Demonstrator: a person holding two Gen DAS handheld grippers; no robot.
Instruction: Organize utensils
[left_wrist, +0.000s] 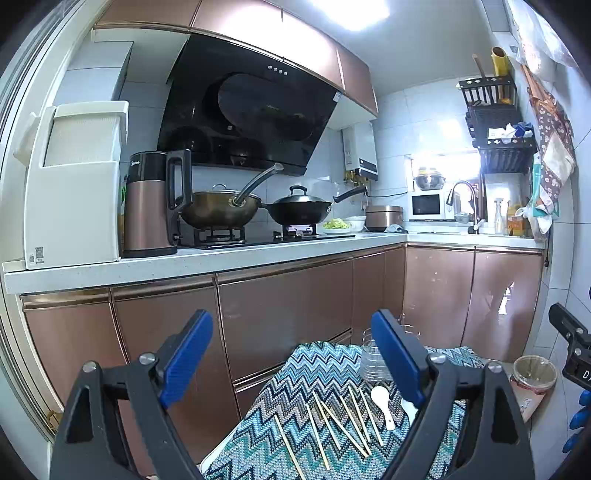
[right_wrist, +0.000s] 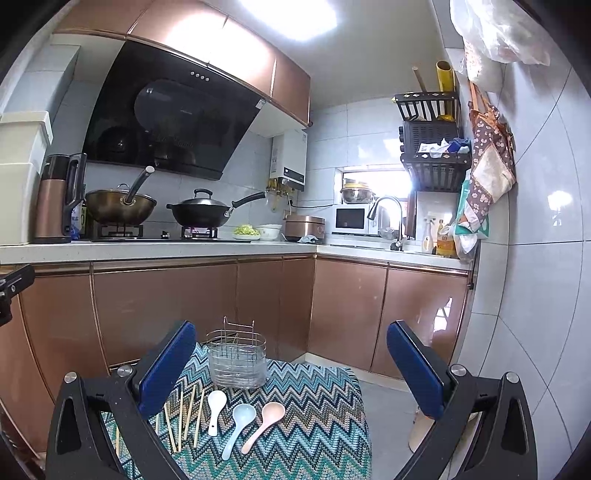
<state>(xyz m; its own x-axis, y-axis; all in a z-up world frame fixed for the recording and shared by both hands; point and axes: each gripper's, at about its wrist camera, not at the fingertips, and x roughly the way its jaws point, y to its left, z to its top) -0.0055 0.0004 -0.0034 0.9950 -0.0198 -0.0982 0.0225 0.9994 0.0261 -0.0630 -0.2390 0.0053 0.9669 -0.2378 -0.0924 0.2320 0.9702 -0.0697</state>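
Chopsticks (right_wrist: 186, 417) partly hidden behind right tongs (right_wrist: 291, 363); both tongs gape.

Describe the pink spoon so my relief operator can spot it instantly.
Find the zigzag-patterned cloth in front of the copper cabinets. Before the wire utensil holder lie three spoons in a row; the pink spoon is rightmost, beside the light-blue spoon, farthest from the chopsticks.

R tool (right_wrist: 291, 363) hanging wide open, empty, over zigzag cloth (right_wrist: 317, 417) | wire caddy (right_wrist: 236, 363) standing upright at far edge | chopsticks (right_wrist: 183, 419) lying loose at L | white spoon (right_wrist: 215, 411), blue spoon (right_wrist: 236, 424), pink spoon (right_wrist: 264, 421) lying side by side
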